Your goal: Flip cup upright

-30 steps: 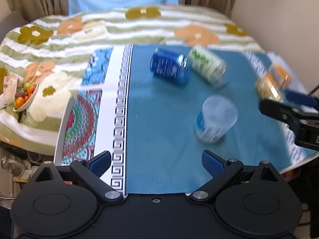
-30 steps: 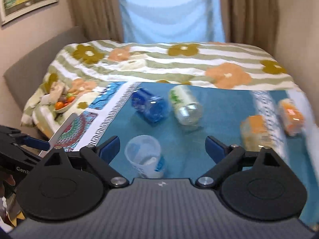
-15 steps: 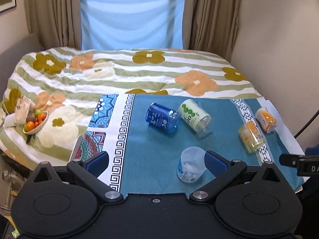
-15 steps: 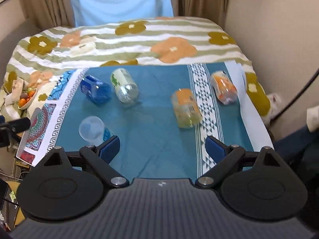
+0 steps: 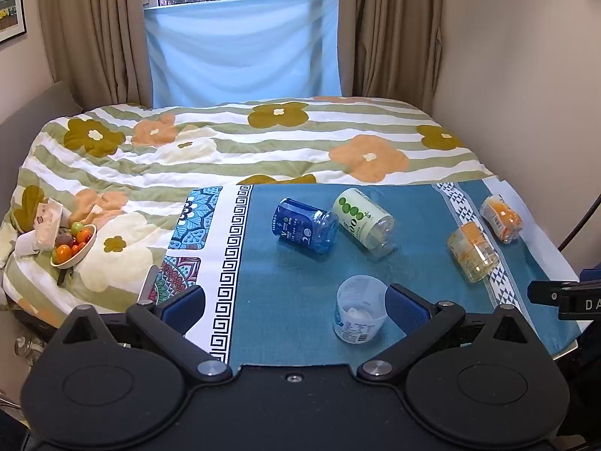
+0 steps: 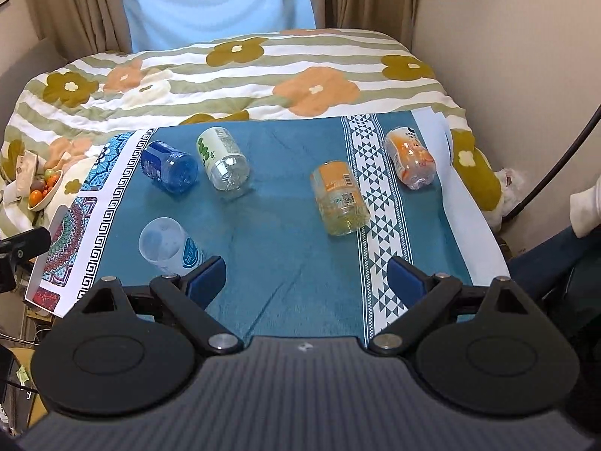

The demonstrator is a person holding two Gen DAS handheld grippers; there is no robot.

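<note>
A clear plastic cup (image 5: 359, 310) with a white-and-blue label stands upright on the teal cloth (image 5: 285, 274), near the front edge; it also shows in the right wrist view (image 6: 169, 247). My left gripper (image 5: 295, 300) is open and empty, held back from the cloth, with the cup just inside its right finger. My right gripper (image 6: 306, 276) is open and empty, with the cup just beyond its left finger. Several other cups lie on their sides: a blue one (image 5: 305, 225), a white-and-green one (image 5: 363, 222) and two orange ones (image 5: 472, 257) (image 5: 501, 217).
The cloth lies on a flowered quilt (image 5: 225, 143). A bowl of fruit (image 5: 73, 245) sits at the left on the quilt. A wall (image 5: 526, 75) runs close along the right. The tip of the other gripper (image 5: 563, 295) shows at the right edge.
Both grippers have pulled back and up from the cloth, so more of the bed shows. The cup stands free where it was; the right gripper has swung to the right.
</note>
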